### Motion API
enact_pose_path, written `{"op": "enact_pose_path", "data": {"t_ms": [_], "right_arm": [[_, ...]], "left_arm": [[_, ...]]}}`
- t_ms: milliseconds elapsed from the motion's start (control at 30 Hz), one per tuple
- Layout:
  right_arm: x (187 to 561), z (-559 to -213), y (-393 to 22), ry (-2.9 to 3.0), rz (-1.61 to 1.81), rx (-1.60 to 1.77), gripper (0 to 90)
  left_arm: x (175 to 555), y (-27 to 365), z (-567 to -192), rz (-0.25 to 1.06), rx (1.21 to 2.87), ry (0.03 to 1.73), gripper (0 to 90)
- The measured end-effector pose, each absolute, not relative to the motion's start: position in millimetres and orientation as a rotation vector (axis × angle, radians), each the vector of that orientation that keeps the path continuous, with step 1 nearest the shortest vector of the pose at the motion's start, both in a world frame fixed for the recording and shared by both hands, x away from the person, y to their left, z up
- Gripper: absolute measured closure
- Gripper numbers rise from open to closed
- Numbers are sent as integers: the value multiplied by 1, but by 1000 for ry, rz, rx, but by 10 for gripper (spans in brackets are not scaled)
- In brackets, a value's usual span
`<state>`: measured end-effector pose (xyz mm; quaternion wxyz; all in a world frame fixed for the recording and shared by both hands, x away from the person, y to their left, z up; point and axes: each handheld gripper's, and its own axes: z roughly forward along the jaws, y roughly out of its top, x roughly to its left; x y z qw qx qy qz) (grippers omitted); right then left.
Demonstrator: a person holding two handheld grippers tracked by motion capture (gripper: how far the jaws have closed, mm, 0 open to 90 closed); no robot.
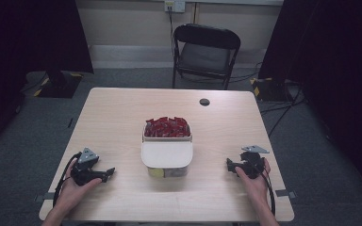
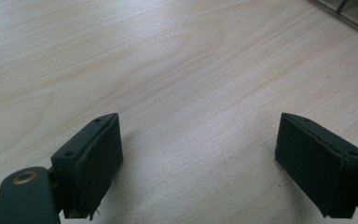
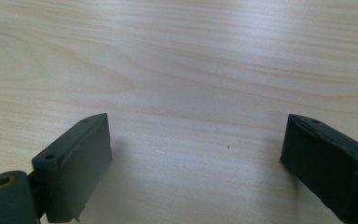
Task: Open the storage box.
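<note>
Grey carpeted room, dark curtains on both sides, and a black folding chair parked against the far wall behind our light wood counter. There's a small dark round cap set into the counter near its far edge.

Dead centre on the counter we've got two containers touching each other. The far one is a tub of red packets, piled up to the rim. Right in front of it, on our side, sits a clear container with a white lid on top; something yellowish shows through its wall, but we can't tell what it is.

Our left tongs rest low over the counter, well to the left of the lidded container, pointing in toward it. In the left gripper view the jaws stand wide apart with bare wood grain between them.

Our right tongs sit on the opposite side, also well apart from the container and aimed at it. The right gripper view tells the same story: jaws spread wide, plain counter between them.

Both hands sit near the front edge, roughly level with each other.
</note>
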<state>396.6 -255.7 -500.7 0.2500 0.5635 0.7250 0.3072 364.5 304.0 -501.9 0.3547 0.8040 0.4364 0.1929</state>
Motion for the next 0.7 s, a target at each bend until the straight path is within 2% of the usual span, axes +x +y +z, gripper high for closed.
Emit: {"op": "enact_pose_path", "data": {"t_ms": [300,400,433,700], "right_arm": [[396,-499,-256,2001,833,1528,85],[395,-497,-256,2009,854,1519,157],[395,-497,-256,2022,861,1522,136],[394,-493,-256,2039,866,1517,152]], "left_arm": [[365,304,-502,496,2077,1129,143],[365,304,-502,495,2076,1129,144],[365,304,-502,496,2077,1128,143],[365,304,-502,495,2076,1129,144]]}}
